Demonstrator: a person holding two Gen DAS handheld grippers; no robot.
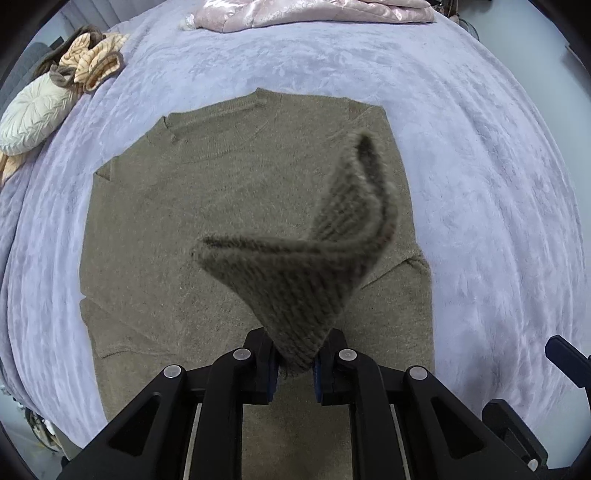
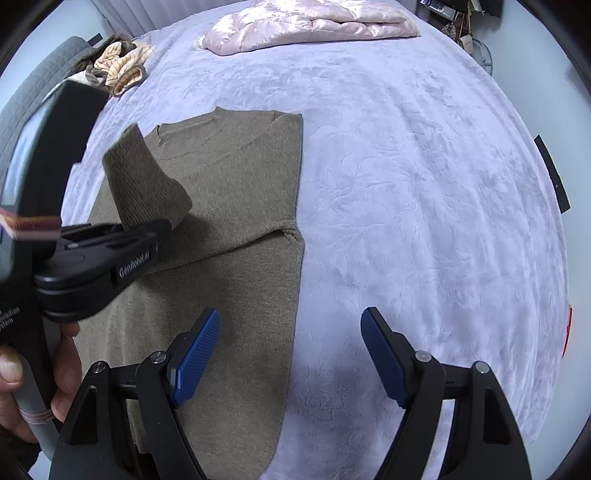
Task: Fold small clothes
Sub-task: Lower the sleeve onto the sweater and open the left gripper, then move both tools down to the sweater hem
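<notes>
An olive-brown knit sweater (image 1: 192,229) lies flat on the lavender bedspread (image 1: 480,184), neckline at the far end. My left gripper (image 1: 293,363) is shut on the ribbed sleeve cuff (image 1: 295,280) and holds it up above the sweater's body. In the right wrist view the left gripper (image 2: 162,229) shows at the left with the cuff (image 2: 144,181) standing up from it. My right gripper (image 2: 290,354) is open and empty, its blue pads (image 2: 195,362) hovering over the sweater's right edge (image 2: 291,295) near the hem.
A pink quilted item (image 2: 306,26) lies folded at the far end of the bed. A pile of peach and white clothes (image 1: 74,70) sits at the far left. A grey quilted cushion (image 2: 33,88) is beside it. The bed's right edge drops off at the far right.
</notes>
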